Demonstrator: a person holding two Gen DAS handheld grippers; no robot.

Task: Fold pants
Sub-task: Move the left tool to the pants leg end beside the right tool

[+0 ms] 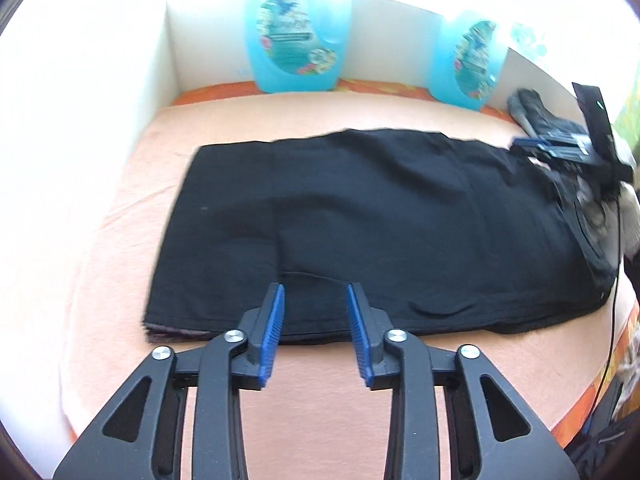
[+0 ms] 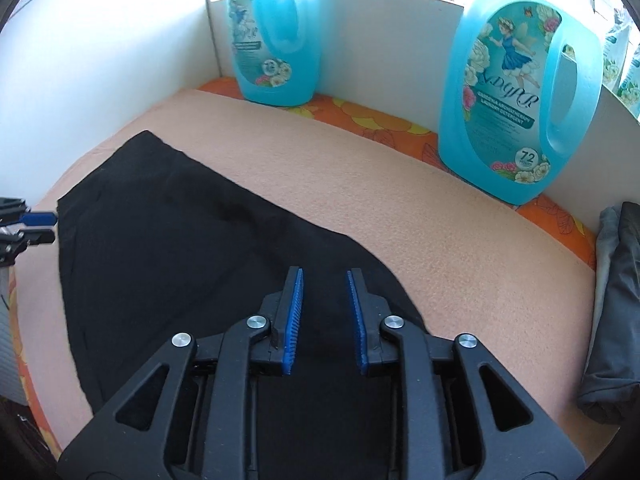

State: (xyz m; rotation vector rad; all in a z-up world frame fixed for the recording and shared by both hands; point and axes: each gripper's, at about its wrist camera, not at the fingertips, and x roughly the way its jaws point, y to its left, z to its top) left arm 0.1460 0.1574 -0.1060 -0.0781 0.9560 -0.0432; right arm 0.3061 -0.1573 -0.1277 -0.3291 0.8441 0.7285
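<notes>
We see the black pants (image 1: 360,232) lying flat, folded into a long rectangle on the peach blanket (image 1: 320,400), two blue detergent jugs (image 2: 516,96) against the back wall. Left gripper (image 1: 316,292) hangs over the near edge, jaws parted, nothing between them. Right gripper (image 2: 324,276) sits above the other end, also parted and empty; grey clothes (image 2: 616,312) lie off to the right.

My left wrist camera looks steeply down along my left claw (image 1: 315,294) from the near edge of the flat black folded pants (image 1: 360,220). My right one looks down from close above them. Both share the two translucent blue detergent jugs (image 2: 516,92).
</notes>
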